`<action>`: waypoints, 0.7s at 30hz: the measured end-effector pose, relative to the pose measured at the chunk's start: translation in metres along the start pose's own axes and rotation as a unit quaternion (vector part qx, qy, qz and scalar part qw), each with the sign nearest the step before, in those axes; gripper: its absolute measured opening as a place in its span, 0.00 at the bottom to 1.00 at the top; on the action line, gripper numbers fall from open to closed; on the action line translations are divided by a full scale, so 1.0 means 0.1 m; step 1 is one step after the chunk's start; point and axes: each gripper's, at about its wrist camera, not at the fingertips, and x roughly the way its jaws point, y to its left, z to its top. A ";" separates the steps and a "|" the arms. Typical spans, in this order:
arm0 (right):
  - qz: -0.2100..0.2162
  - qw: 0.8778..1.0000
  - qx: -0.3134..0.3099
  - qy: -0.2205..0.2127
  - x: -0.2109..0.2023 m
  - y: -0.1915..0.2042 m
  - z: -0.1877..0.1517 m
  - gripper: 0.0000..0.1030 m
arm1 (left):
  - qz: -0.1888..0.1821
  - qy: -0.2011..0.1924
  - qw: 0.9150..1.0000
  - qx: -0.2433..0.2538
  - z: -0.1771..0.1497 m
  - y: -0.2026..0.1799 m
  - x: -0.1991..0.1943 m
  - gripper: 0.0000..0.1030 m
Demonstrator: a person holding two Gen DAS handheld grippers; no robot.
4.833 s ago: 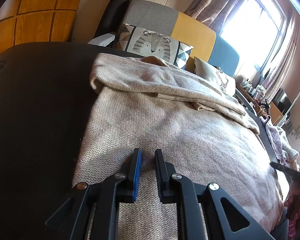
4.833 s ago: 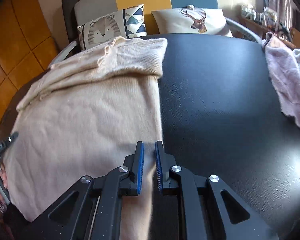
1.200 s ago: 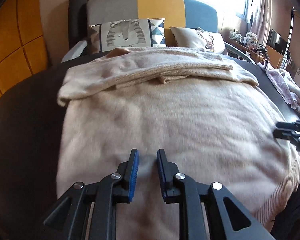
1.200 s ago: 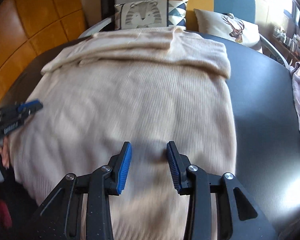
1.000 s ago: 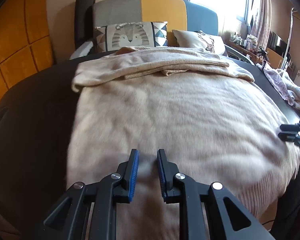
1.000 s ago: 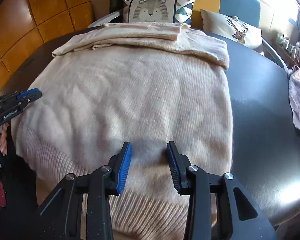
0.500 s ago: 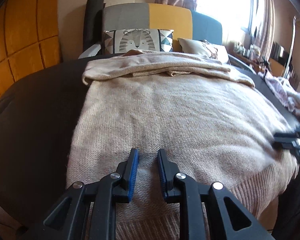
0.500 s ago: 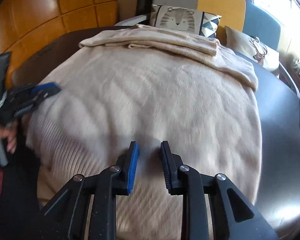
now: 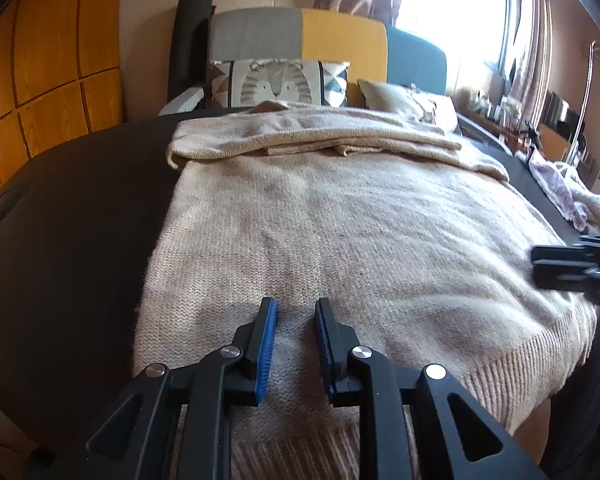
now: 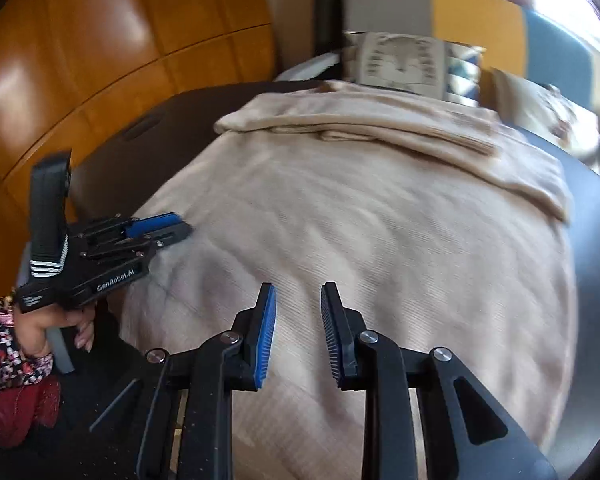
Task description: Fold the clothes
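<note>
1. Across the dark round table (image 9: 68,216) lies a beige knit sweater (image 9: 340,232), spread flat with its ribbed hem (image 9: 512,372) hanging over the near edge.
2. At the far end of the sweater, both sleeves (image 9: 312,136) are folded across the body in a layered band.
3. Above the near part of the sweater hovers the left gripper (image 9: 296,312), its blue-padded fingers parted by a narrow gap with nothing between them; whether they touch the knit cannot be told.
4. Seen from the right wrist view, the same left gripper (image 10: 172,226) sits at the sweater's left edge, held by the person's left hand (image 10: 56,324).
5. Over the middle of the near half of the sweater, the right gripper (image 10: 298,300) has its fingers also apart and empty, the gap slightly wider.
6. From the left wrist view, the right gripper (image 9: 540,266) enters from the right edge as a blurred black shape above the sweater's right side.
7. On the right side of the table rests a crumpled pale purple garment (image 9: 560,196), well apart from the sweater.
8. Beyond the table stands a sofa (image 9: 340,40) in grey, yellow and blue panels, with a tiger-print cushion (image 9: 276,84) and a second pale cushion (image 9: 408,100) beside it.
9. To the left rises a wall of orange wood panels (image 10: 100,48).
</note>
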 end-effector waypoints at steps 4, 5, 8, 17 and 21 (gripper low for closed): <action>-0.018 0.999 -0.024 0.033 0.20 0.10 -0.14 0.25 | 0.013 0.014 1.000 0.022 -0.09 0.04 -0.14 0.19; -0.012 0.999 -0.019 0.028 0.18 0.08 -0.16 0.25 | 0.016 0.017 0.999 0.024 -0.11 0.06 -0.17 0.19; 0.008 0.999 0.016 0.026 0.18 -0.04 -0.18 0.25 | 0.038 0.004 0.999 0.014 -0.10 0.07 -0.29 0.19; -0.005 0.999 0.029 0.024 0.12 -0.03 -0.22 0.25 | 0.002 0.031 0.998 0.053 0.15 -0.39 0.02 0.19; 0.001 0.999 0.050 0.014 -0.05 -0.13 -0.32 0.31 | 0.016 0.011 0.996 0.083 -0.05 -0.38 -0.15 0.19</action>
